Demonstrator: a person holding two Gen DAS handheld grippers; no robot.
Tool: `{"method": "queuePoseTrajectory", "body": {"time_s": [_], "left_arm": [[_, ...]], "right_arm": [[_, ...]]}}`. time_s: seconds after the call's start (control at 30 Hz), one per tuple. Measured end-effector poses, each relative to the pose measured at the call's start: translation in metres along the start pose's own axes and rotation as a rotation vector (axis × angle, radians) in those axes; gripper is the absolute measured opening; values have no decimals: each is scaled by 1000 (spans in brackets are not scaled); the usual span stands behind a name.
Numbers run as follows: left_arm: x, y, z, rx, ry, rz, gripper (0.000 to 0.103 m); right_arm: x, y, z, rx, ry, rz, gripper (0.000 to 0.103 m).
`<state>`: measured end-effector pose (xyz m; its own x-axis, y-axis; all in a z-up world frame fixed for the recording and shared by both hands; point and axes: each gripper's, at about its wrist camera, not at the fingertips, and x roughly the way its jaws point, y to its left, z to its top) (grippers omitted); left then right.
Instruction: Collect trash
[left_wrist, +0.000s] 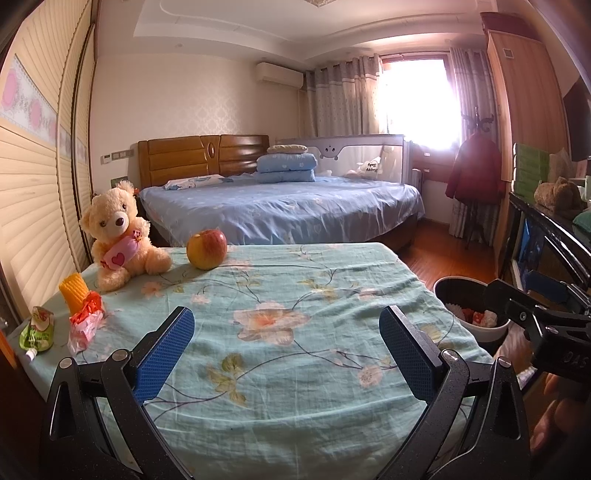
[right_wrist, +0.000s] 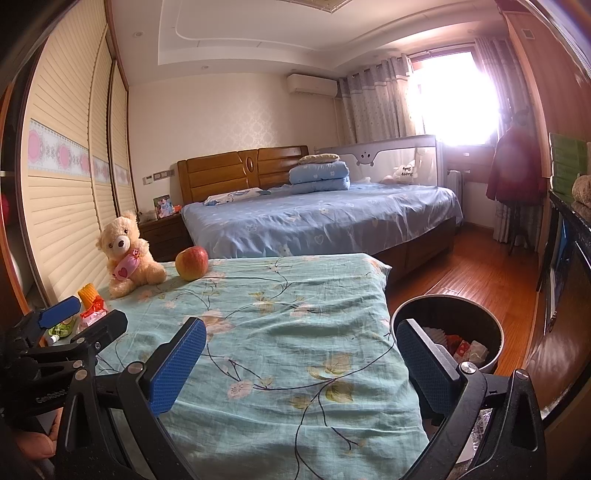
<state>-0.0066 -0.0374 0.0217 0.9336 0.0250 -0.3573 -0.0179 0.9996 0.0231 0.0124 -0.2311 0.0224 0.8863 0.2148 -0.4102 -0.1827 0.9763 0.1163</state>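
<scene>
A crumpled red and white wrapper (left_wrist: 85, 322) and a green squeeze pouch (left_wrist: 37, 330) lie at the left edge of the flowered table cloth (left_wrist: 295, 291). A yellow ridged piece (left_wrist: 74, 294) stands just behind them. A black trash bin (left_wrist: 471, 312) with trash inside stands right of the table; it also shows in the right wrist view (right_wrist: 448, 334). My left gripper (left_wrist: 286, 354) is open and empty above the cloth, right of the wrapper. My right gripper (right_wrist: 301, 363) is open and empty, over the table's right edge beside the bin.
A teddy bear (left_wrist: 118, 236) and an apple (left_wrist: 207, 249) sit at the table's far left. A large bed (left_wrist: 280, 206) stands beyond the table. A wardrobe (left_wrist: 33, 184) runs along the left. A dark cabinet (left_wrist: 546, 236) stands at the right, wooden floor (right_wrist: 469, 273) between.
</scene>
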Motion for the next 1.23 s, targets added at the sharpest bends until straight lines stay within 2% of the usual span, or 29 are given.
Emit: {"method": "queuePoseTrajectory", "body": {"time_s": [1.23], "left_arm": [[33, 4, 0, 10, 67, -17, 102]], "right_arm": [[24, -10, 0, 29, 83, 14, 103]]}}
